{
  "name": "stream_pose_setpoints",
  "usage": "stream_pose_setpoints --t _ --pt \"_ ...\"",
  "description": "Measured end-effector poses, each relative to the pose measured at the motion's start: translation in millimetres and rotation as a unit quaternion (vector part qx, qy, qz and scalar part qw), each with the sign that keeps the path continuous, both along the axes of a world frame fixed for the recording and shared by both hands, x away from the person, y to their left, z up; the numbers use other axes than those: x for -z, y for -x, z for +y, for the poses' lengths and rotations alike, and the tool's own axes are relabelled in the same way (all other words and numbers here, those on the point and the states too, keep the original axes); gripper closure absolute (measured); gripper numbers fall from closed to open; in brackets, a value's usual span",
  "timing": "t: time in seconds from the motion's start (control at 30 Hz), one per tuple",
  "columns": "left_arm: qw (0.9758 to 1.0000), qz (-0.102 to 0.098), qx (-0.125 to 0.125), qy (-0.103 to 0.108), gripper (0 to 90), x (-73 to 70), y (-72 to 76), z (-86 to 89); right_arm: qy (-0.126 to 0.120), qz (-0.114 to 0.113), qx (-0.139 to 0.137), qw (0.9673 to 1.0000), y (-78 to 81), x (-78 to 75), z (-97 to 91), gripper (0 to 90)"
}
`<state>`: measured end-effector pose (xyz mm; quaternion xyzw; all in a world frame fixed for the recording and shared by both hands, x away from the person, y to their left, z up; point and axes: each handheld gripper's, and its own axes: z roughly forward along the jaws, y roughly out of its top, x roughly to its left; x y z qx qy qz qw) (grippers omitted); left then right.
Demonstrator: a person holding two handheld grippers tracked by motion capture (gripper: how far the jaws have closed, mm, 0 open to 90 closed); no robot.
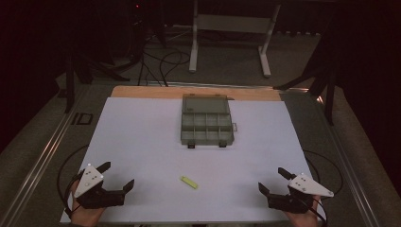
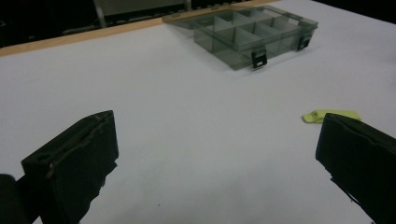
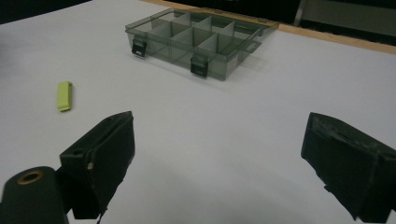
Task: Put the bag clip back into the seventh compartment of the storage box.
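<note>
Small flat yellow-green clip [image 1: 188, 182] on the white table [image 1: 142, 142], between left gripper [image 1: 117, 175] and right gripper [image 1: 272, 180], jaws spread, empty.

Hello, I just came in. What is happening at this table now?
A person sits at a white table with a gripper in each hand. The left gripper and the right gripper are both open, near the front edge, holding nothing. A small yellow-green piece lies between them. Farther back stands a grey compartment box with its lid open; its compartments look empty. Nothing is being handled yet.
</note>
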<state>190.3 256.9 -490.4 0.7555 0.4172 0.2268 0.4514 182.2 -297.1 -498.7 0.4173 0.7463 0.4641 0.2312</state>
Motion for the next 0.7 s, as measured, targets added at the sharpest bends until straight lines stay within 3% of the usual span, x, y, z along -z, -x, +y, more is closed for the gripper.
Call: stream_pose_setpoints --t 0.17,0.27,0.7 --pt "1.0000 0.000 -0.002 -0.004 0.2 -0.6 0.5 0.9 -0.007 0.001 0.000 1.0000 -0.4 -0.7 -0.9 9.3" --pt "0.9999 -0.004 -0.006 0.011 0.2 -2.9 0.7 4.7 -0.007 -0.002 0.004 1.0000 -1.1 -0.3 -2.0 9.0" --pt "0.9997 -0.005 -0.014 0.017 0.2 -1.9 1.5 6.7 0.002 0.010 0.006 0.9999 -5.9 -6.7 3.4 8.7"
